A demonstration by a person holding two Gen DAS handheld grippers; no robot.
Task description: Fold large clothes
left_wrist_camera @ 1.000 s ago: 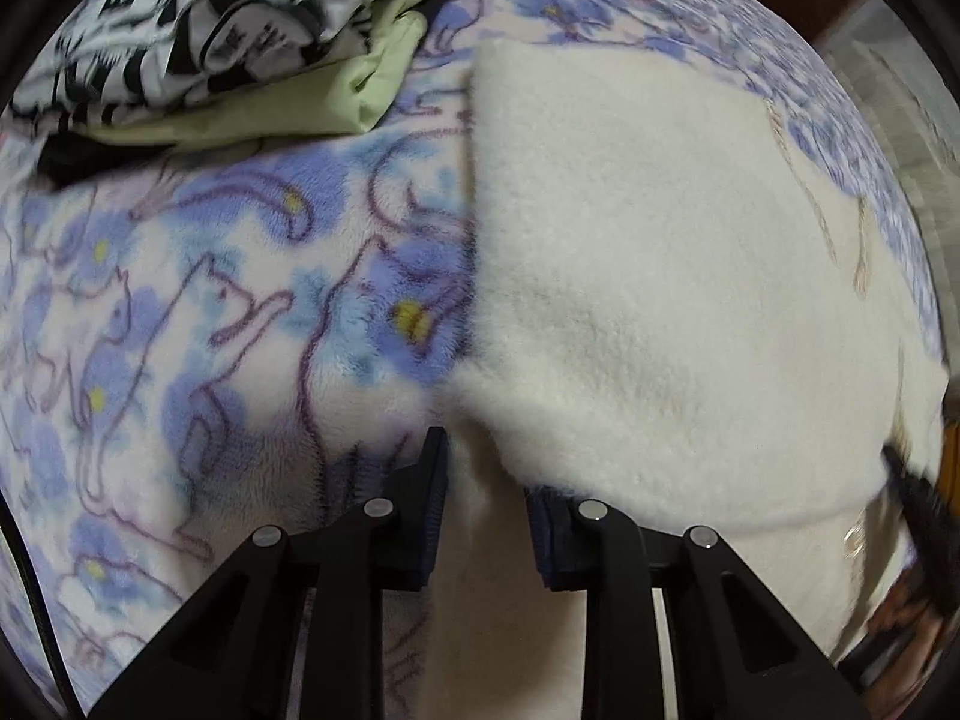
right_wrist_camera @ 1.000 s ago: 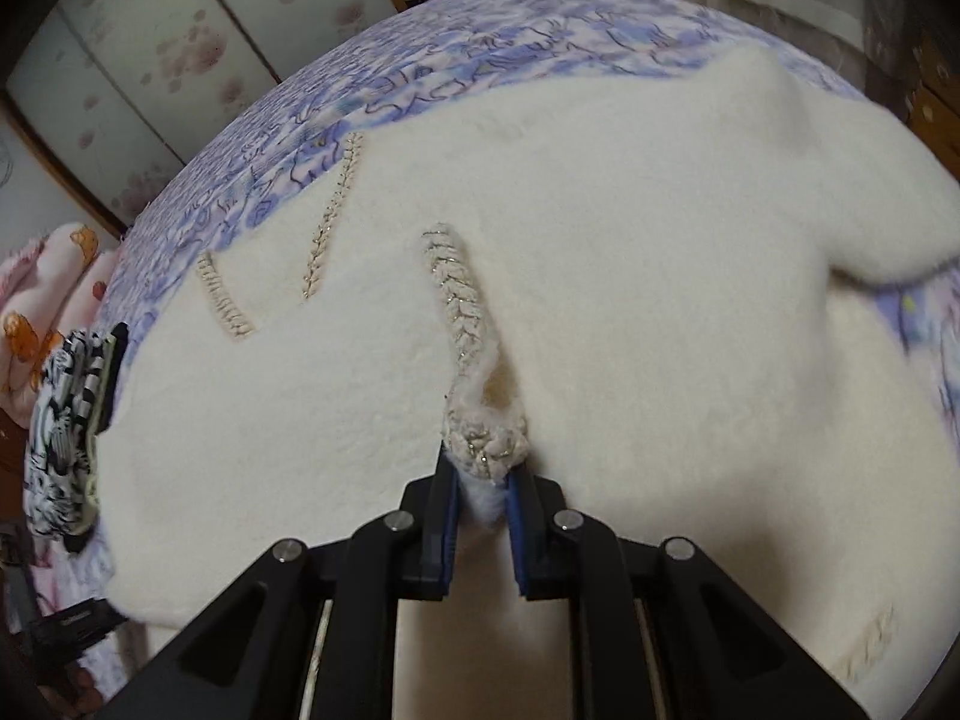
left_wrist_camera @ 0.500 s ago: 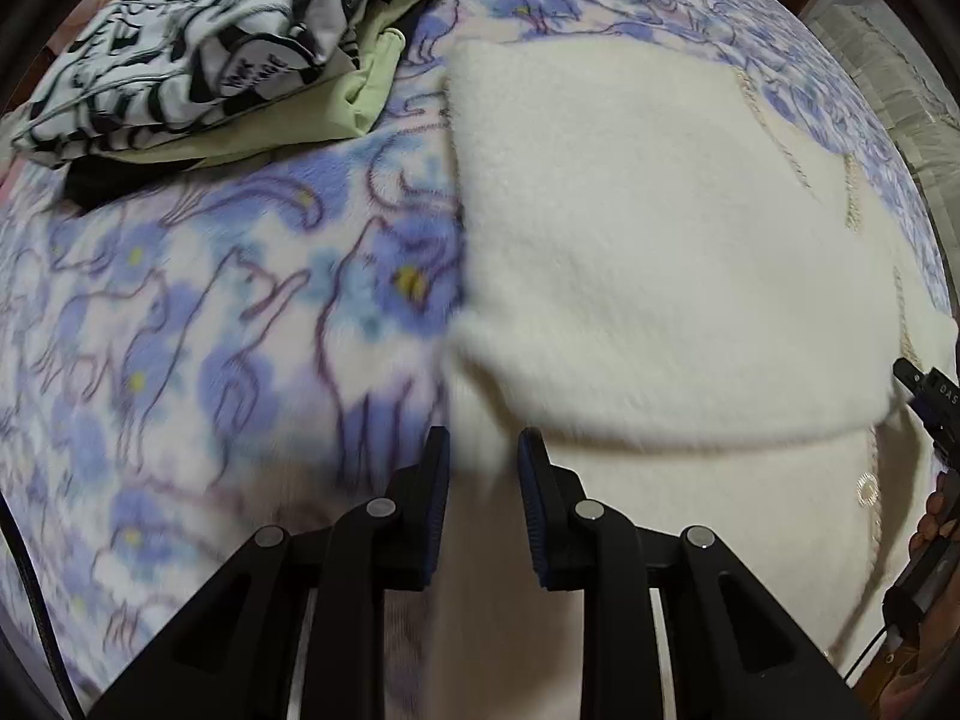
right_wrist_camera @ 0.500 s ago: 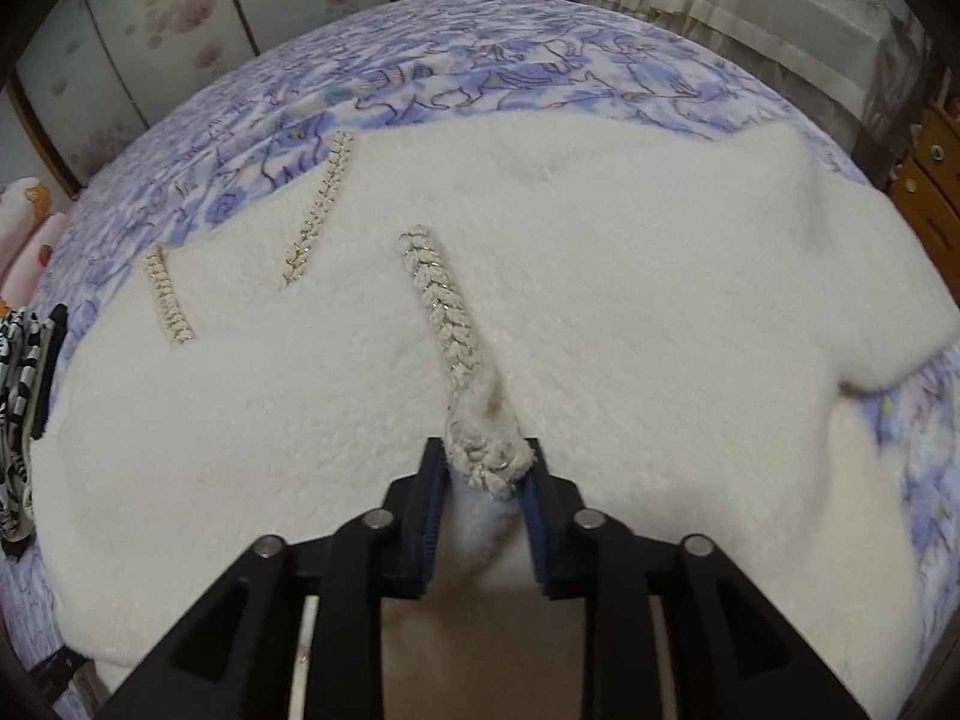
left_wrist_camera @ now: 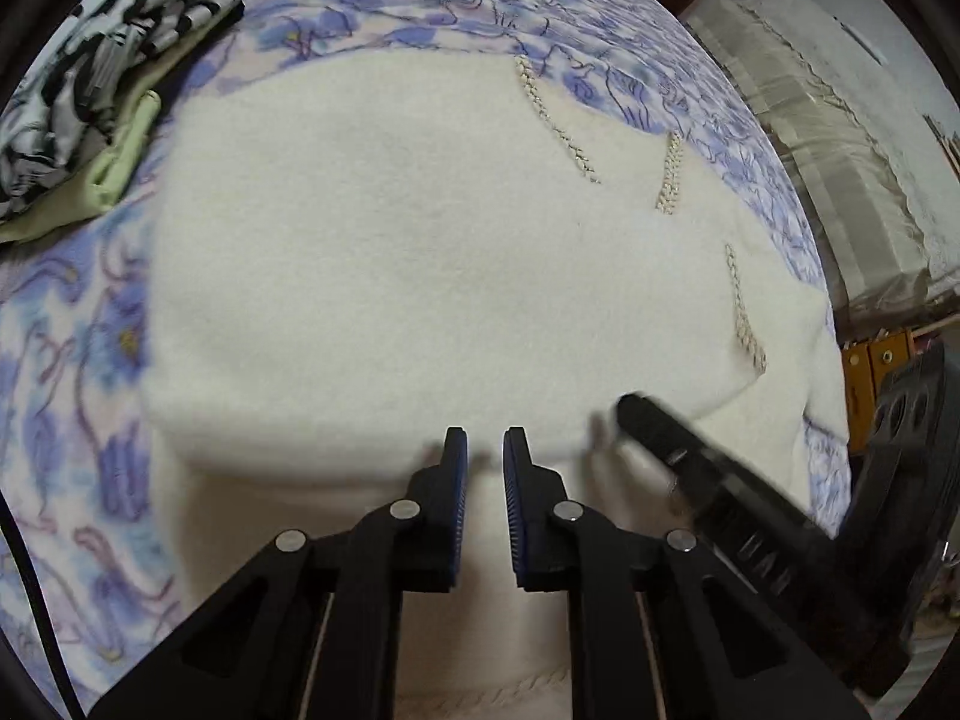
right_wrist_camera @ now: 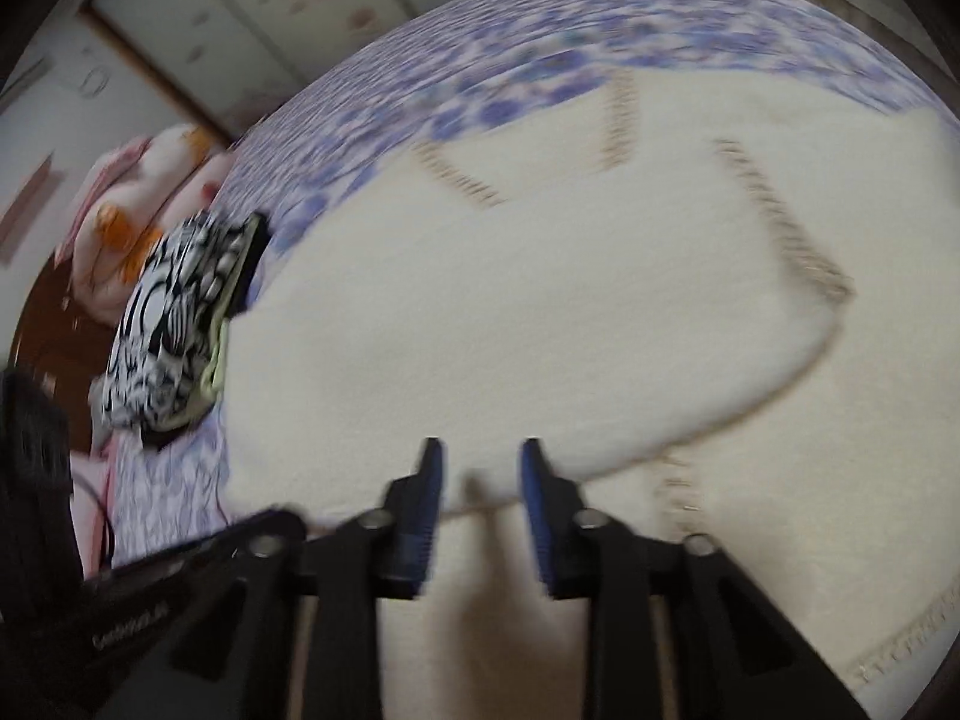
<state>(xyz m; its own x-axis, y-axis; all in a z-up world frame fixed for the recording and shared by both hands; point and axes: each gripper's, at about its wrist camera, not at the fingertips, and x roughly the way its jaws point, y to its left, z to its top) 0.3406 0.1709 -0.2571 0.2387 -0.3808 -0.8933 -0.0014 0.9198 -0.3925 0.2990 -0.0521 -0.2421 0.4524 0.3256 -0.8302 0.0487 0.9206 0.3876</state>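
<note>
Garment: cream fleece [left_wrist_camera: 420, 276], spread over floral blanket [left_wrist_camera: 72, 372], filling centre of both views; folded flap lying on top, its edge running across lower middle, just ahead of both grippers.
Trim: beaded strips [left_wrist_camera: 555, 120] in upper right of left view; blurred in right view.
Left gripper [left_wrist_camera: 485, 441]: fingers parted, nothing between pads, tips at or just above flap edge; contact with fleece not clear.
Right gripper [right_wrist_camera: 482, 456]: fingers spread wider, empty, tips at flap edge; whole view smeared by motion.
Pile: black-and-white clothes [left_wrist_camera: 90, 72] on pale green piece, upper left of left view, just beside fleece corner.
Step, as judged: flap laid down and let go; next fold or smoothing still to come.
Risk 1: thick springy pile may let flap creep open, since nothing pins it.
Risk 2: open pads dragging across edge could snag fleece and pull fold crooked.
Risk 3: beaded strip could catch on a finger if grabbed there; better to pinch plain fleece.
Risk 4: grippers very close together, lower right of left view; collision likely if both close in on same spot.
Risk 5: far corner could nudge pile when fleece gets pulled.
</note>
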